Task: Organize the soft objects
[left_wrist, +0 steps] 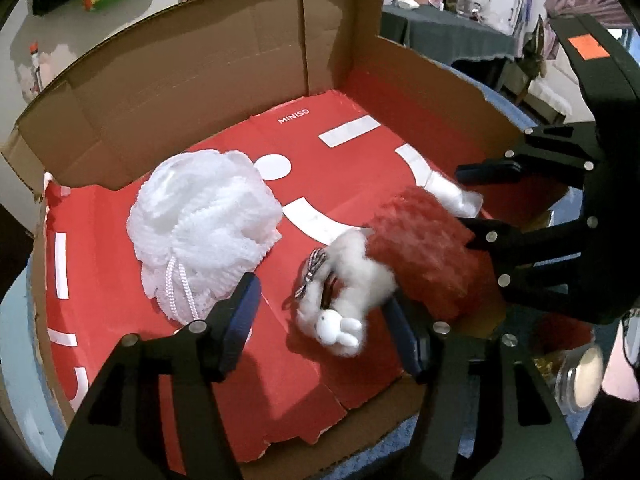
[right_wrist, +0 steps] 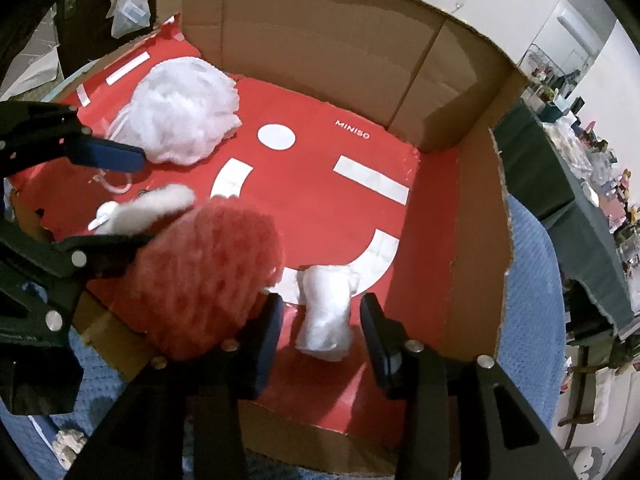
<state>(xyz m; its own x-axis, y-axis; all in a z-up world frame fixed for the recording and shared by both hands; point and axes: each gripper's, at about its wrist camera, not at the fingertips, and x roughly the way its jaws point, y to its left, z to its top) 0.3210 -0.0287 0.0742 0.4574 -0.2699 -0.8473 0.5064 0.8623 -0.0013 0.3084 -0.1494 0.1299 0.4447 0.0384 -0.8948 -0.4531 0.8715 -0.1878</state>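
While both tilt steeply into the box (left_wrist: 208, 80), left gripper (left_wrist: 326, 320) parted over plush (left_wrist: 360, 280), right gripper (right_wrist: 322, 336) parted, gripping nothing.

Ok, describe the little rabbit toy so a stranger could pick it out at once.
Look inside the open cardboard box with the red printed floor. Right of the white mesh bath pouf, against a fuzzy red plush, lies a white fluffy toy. Only it ends in a smooth rabbit head.
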